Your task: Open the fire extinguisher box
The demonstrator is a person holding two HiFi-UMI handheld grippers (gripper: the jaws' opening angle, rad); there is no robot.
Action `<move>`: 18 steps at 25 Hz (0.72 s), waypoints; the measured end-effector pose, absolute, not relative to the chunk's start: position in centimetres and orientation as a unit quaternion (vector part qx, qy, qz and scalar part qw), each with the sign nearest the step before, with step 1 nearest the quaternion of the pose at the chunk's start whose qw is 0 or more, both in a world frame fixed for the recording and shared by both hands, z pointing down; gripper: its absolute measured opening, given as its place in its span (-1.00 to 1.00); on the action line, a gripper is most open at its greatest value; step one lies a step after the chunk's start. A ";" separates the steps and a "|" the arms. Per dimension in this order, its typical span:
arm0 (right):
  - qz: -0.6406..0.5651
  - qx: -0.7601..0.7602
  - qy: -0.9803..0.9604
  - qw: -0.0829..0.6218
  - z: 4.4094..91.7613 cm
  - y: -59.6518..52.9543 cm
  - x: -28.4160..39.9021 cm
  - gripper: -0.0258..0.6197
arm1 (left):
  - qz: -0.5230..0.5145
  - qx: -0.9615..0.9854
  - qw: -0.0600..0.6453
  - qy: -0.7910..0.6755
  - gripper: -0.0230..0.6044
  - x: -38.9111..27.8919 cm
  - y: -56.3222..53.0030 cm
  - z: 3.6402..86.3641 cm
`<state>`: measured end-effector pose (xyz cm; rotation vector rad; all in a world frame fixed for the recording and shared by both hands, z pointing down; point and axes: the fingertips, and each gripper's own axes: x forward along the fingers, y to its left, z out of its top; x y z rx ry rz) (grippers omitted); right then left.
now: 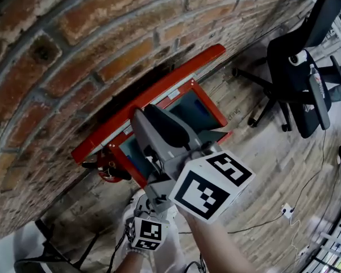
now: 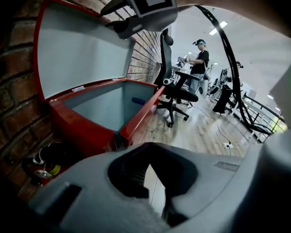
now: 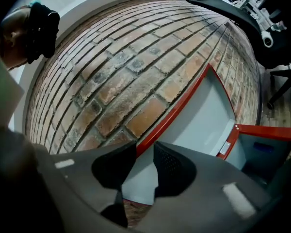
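Step in hand, as judged: the lid (image 1: 153, 92) is being left leaning back against the brick wall (image 1: 74, 50), so the opening is being read as all but done.

The right gripper (image 3: 144, 154) is being held in front of the lid's grey inner face, near its upper red rim. Its jaws are being kept partly spread with nothing pinched. The panel is being seen through the gap, not clamped.

To be done well: the right gripper is best being drawn straight back off the lid, without the rim being hooked, lest the lid be tipped forward and dropped shut. The lid's lean is worth being checked before the gripper is taken clear.

The left gripper (image 2: 150, 174) is being held low in front of the box. Its jaws are only narrowly parted and nothing is being held between them; floor is being seen through the slit. From there the front wall could be steadied if the lid shifts.

The fire extinguisher box (image 2: 82, 130) is being found set on the wooden floor (image 1: 273, 169), tight against the foot of the wall. Red metal is being shown outside and pale grey inside, with the lid joined along the back edge. A small blue item (image 2: 138, 101) is being seen inside the box. No extinguisher is being made out within.
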<state>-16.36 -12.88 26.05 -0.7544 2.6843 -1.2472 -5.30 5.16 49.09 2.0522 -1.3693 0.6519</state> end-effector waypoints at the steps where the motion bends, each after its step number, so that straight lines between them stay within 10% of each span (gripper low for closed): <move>1: -0.405 -0.245 0.880 0.043 26.0 -13.2 -16.8 -0.55 | 0.245 0.769 0.292 -0.513 -0.94 -5.3 5.1 49.1; 6: -0.388 -0.244 0.888 0.030 25.9 -14.6 -18.8 -0.59 | 0.244 0.770 0.291 -0.513 -0.94 -5.6 5.0 48.9; 8: -0.377 -0.257 0.890 0.016 26.3 -15.3 -19.1 -0.94 | 0.244 0.771 0.291 -0.511 -0.94 -5.6 5.0 49.0; 18: -0.378 -0.300 0.876 -0.013 28.7 -14.8 -14.8 -0.95 | 0.242 0.774 0.296 -0.505 -0.94 -5.8 5.1 48.9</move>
